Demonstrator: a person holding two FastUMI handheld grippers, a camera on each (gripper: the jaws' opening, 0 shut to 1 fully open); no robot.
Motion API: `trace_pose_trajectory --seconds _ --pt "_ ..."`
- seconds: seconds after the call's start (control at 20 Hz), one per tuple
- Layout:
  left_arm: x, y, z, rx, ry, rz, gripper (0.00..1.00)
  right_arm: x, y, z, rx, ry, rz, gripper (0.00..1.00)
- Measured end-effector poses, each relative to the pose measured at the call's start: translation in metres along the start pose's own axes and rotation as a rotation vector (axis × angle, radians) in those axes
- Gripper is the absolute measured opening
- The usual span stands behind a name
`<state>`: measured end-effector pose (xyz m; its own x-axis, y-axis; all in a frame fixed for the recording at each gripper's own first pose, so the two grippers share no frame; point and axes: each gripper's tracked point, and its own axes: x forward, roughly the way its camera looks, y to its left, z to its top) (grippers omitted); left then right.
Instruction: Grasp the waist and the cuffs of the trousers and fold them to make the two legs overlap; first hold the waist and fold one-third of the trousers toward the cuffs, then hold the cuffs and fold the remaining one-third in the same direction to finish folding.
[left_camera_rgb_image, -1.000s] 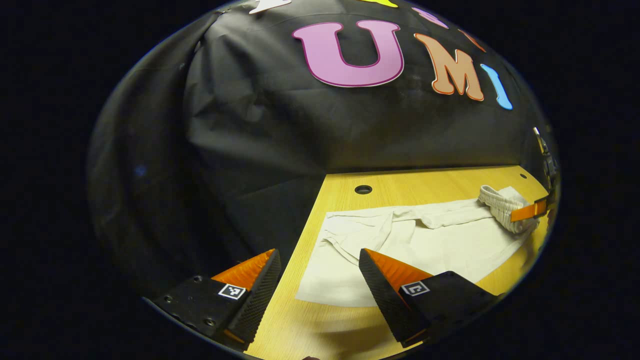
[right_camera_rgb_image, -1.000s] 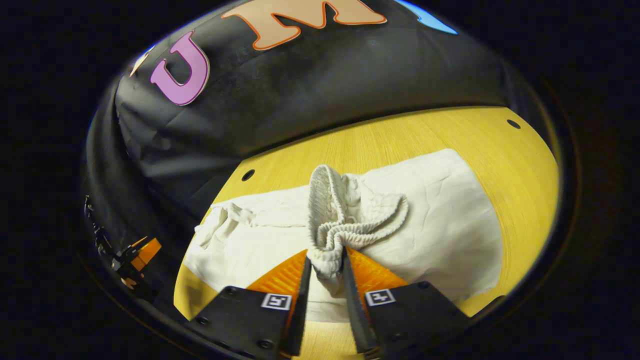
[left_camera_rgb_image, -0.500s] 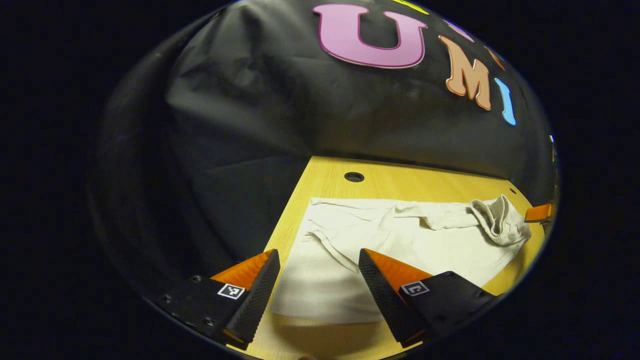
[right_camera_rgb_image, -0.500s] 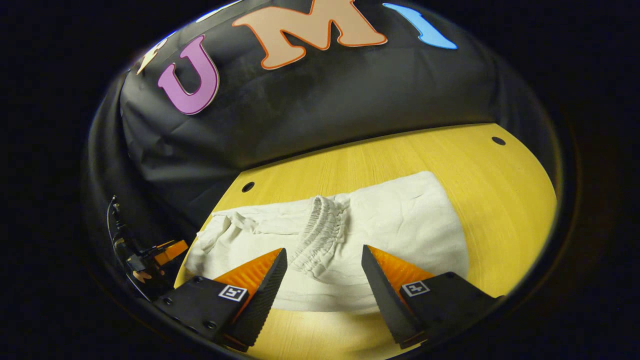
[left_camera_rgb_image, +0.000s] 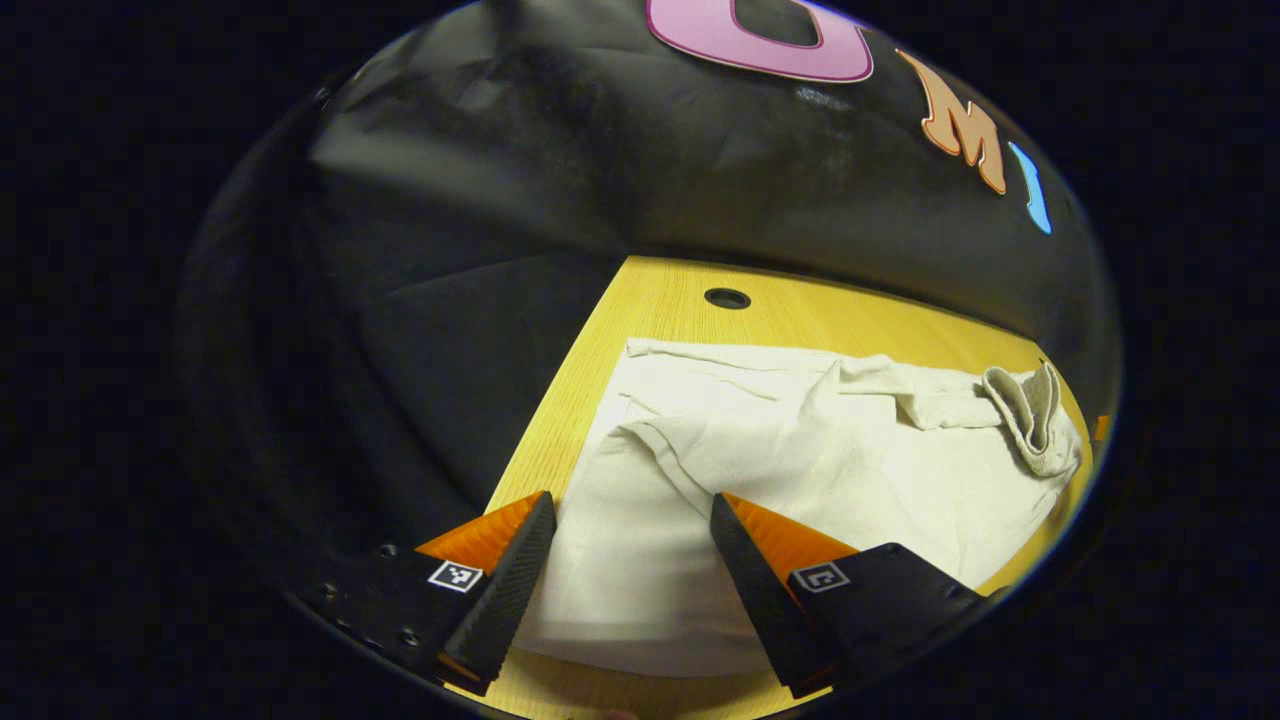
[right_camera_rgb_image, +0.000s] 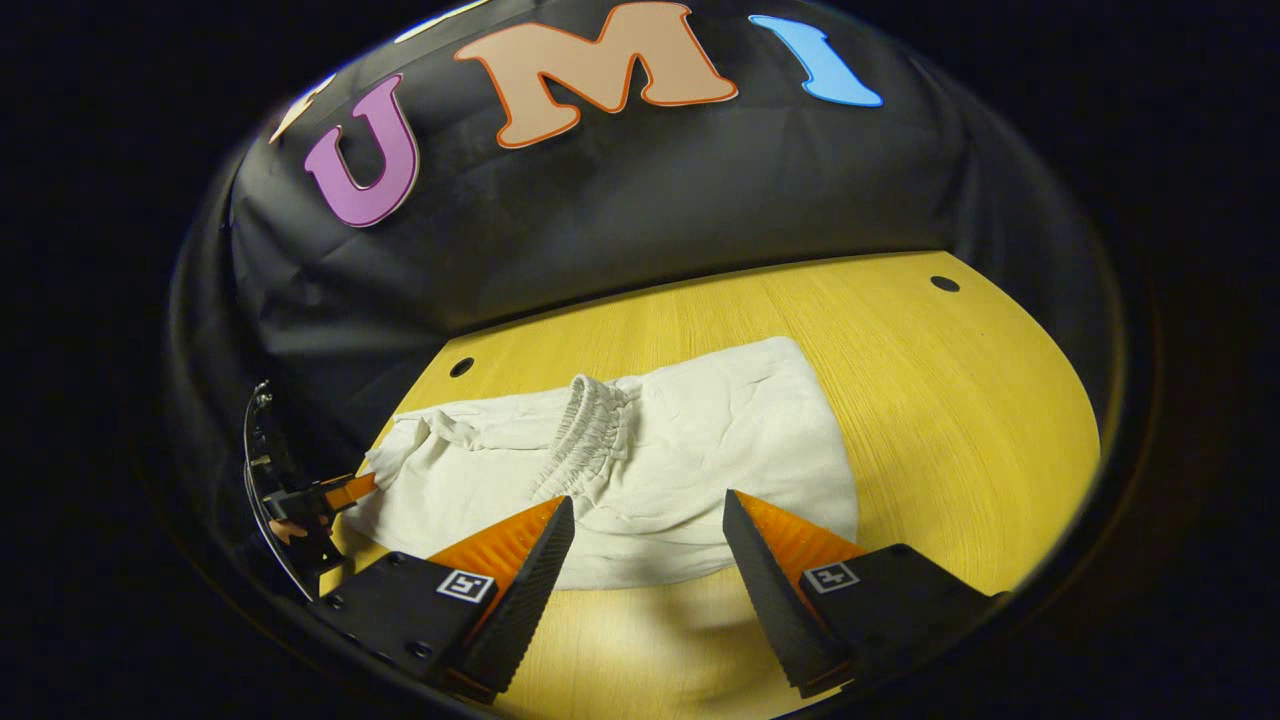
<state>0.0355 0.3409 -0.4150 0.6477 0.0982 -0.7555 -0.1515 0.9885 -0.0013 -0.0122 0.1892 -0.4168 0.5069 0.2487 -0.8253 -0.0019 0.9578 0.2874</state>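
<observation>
Left gripper view: left gripper (left_camera_rgb_image: 632, 555) spread wide, nothing between fingers, low over the near cuff end of the trousers (left_camera_rgb_image: 830, 470). Trousers pale, lying on yellow counter (left_camera_rgb_image: 660, 300); elastic waist (left_camera_rgb_image: 1030, 425) folded over onto the legs at far right. Round hole (left_camera_rgb_image: 727, 298) in counter beyond the cloth.

Right gripper view: right gripper (right_camera_rgb_image: 648, 555) also wide, empty, just above near edge of trousers (right_camera_rgb_image: 700, 460). Waist (right_camera_rgb_image: 590, 440) rests mid-garment, ruffled. Left gripper (right_camera_rgb_image: 335, 492) at the trousers' far-left end.
</observation>
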Motion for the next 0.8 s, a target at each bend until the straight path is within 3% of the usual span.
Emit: trace_pose_trajectory --seconds 0.15,0.2,0.35,0.55,0.6,0.7,0.8 --pt "-0.003 0.001 -0.004 0.019 0.027 0.019 0.96 -0.003 -0.002 0.001 -0.009 -0.008 -0.001 0.96" --pt "-0.002 -0.001 -0.002 0.020 0.030 0.016 0.91 -0.003 0.000 0.001 -0.009 -0.007 0.003 0.96" --pt "0.000 -0.013 -0.004 0.016 0.042 0.013 0.70 -0.002 0.000 -0.002 -0.012 -0.001 0.015 0.97" --pt "0.000 -0.027 -0.002 0.022 0.051 -0.015 0.31 -0.004 -0.004 -0.004 -0.011 0.006 0.033 0.97" --pt "0.000 -0.029 -0.002 0.025 0.056 -0.016 0.15 -0.004 -0.005 -0.004 -0.011 0.007 0.037 0.97" --pt "0.001 -0.029 -0.001 0.038 0.074 0.012 0.02 -0.008 -0.011 0.000 -0.011 0.002 0.045 0.97" --pt "-0.003 -0.030 0.001 0.023 0.100 0.054 0.00 -0.013 -0.020 0.006 -0.009 -0.006 0.049 0.96"
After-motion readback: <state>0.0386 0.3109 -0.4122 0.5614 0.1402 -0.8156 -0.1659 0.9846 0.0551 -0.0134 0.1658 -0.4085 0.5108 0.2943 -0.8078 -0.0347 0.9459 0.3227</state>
